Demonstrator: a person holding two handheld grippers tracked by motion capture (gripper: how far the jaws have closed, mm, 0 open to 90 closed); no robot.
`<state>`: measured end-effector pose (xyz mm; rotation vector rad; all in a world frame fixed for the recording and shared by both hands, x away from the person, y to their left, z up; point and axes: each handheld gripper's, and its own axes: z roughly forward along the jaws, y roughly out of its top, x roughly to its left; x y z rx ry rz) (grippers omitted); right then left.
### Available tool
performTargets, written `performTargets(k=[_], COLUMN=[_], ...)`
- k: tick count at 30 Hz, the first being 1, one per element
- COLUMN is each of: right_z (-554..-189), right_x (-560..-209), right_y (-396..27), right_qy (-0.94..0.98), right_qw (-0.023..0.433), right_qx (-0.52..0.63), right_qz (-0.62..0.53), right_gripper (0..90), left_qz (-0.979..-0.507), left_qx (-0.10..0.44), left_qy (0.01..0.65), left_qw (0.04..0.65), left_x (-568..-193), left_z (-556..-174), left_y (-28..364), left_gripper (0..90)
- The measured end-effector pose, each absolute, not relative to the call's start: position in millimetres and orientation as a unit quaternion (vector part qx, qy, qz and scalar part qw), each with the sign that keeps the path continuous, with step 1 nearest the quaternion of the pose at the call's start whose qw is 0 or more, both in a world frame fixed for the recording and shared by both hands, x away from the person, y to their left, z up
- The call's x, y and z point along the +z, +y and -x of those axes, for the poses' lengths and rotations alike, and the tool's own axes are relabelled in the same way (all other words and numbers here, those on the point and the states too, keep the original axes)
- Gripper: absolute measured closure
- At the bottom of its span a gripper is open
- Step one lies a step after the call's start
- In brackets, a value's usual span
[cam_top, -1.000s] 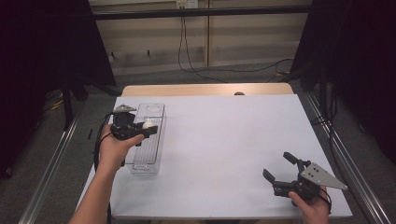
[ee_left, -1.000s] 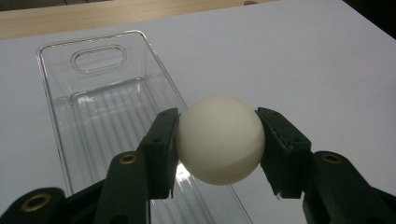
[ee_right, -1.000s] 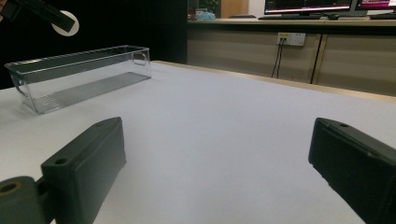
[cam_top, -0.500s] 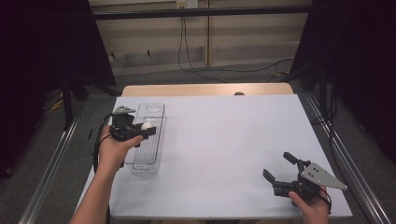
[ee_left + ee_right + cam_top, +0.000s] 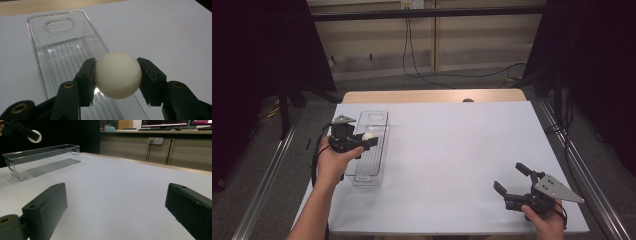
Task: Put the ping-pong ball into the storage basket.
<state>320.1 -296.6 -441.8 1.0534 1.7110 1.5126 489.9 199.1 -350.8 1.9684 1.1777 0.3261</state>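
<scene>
Clear bin's [image 5: 62, 52] near end cut off

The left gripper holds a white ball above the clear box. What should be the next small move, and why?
Probably lower the left gripper a little into the clear box, then open it. The white ball is clamped between both pads and hangs over the box's ribbed floor, which holds nothing, so a short descent should keep the ball from bouncing out. The right gripper rests open, far away.

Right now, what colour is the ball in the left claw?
Creamy off-white, plain; the ball shows best in the left gripper view.
</scene>
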Motion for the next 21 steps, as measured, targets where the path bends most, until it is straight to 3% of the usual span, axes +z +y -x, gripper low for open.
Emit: performTargets(k=[21], right_z=[-320.4], right_x=[-442.3], right_y=[-296.6], right_qy=[0.651], right_qw=[0.306], right_qx=[0.572], right_qz=[-0.394], right_gripper=[3.5], left_qz=[-0.780], left_qx=[0.130], left_qy=[0.469], left_qw=[0.393], left_x=[-362.8], left_z=[-488.5], left_y=[203.5], left_gripper=[51.3])
